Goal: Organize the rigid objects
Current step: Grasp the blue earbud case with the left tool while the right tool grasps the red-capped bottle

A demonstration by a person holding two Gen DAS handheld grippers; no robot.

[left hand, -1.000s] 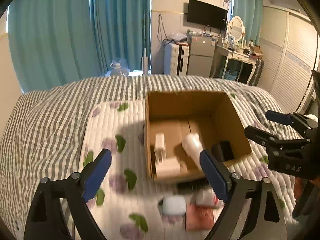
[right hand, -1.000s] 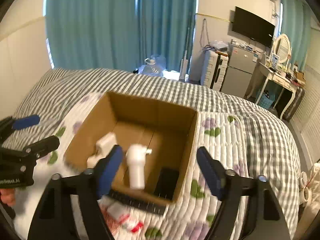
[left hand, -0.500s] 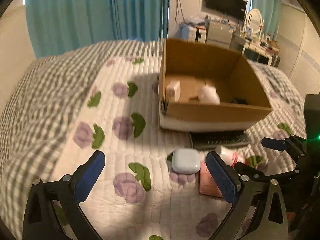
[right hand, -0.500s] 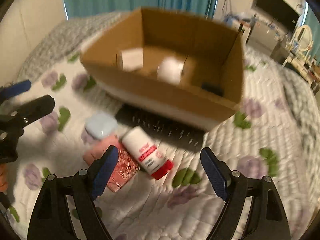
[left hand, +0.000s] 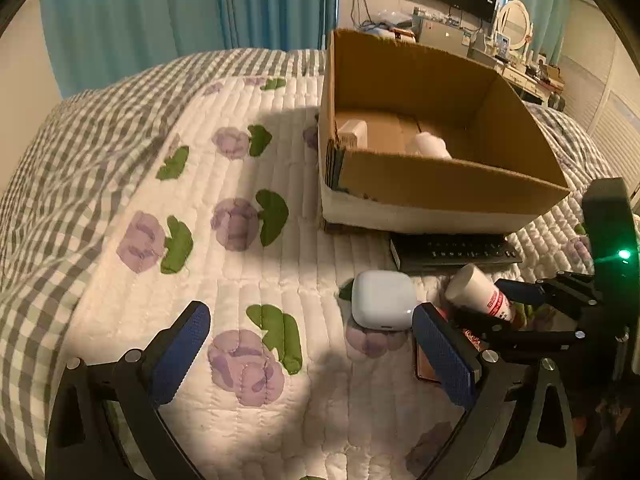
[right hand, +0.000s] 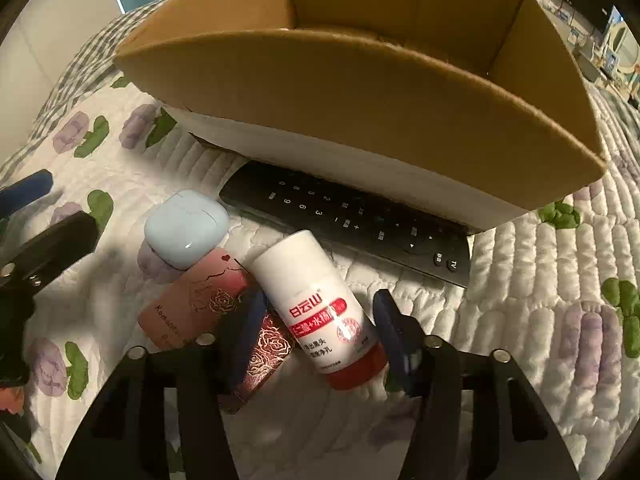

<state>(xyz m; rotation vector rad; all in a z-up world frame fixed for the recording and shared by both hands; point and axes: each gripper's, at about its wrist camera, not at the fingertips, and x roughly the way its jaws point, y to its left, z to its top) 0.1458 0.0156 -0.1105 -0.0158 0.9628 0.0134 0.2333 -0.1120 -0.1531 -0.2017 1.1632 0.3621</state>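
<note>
Two pairs of tongs are at work over the bed, and we go from left to right. Our left tongs (left hand: 310, 354) hang spread wide above the quilt (left hand: 224, 176), gripping nothing, their blue pads well apart over a purple flower print. Just ahead of the right pad lies a white earbud case (left hand: 380, 300), resting on the quilt and touched by neither pad. Right of it, in the right wrist view, we see a pink rose-printed box (right hand: 200, 300) lying flat, its far corner tucked against the earbud case (right hand: 186, 232). A white tube with a red cap (right hand: 320, 308) lies slanted across the box, cap end toward us. Our right tongs (right hand: 316, 328) sit around that tube, one pad on each side of its lower body; the pads look close to its sides, but we cannot tell whether they already press it, and the tube lies on the box and quilt. Beyond the tube a black remote control (right hand: 352, 224) lies lengthwise along the foot of a cardboard box (right hand: 360, 96), its far edge tucked just under the box's near wall. The cardboard box (left hand: 440, 184) stands open on the quilt, and in the left wrist view we see inside it a white charger block (left hand: 354, 132) upright by the left wall and a white rounded object (left hand: 430, 146) near the near wall; what that object is we cannot make out.
</note>
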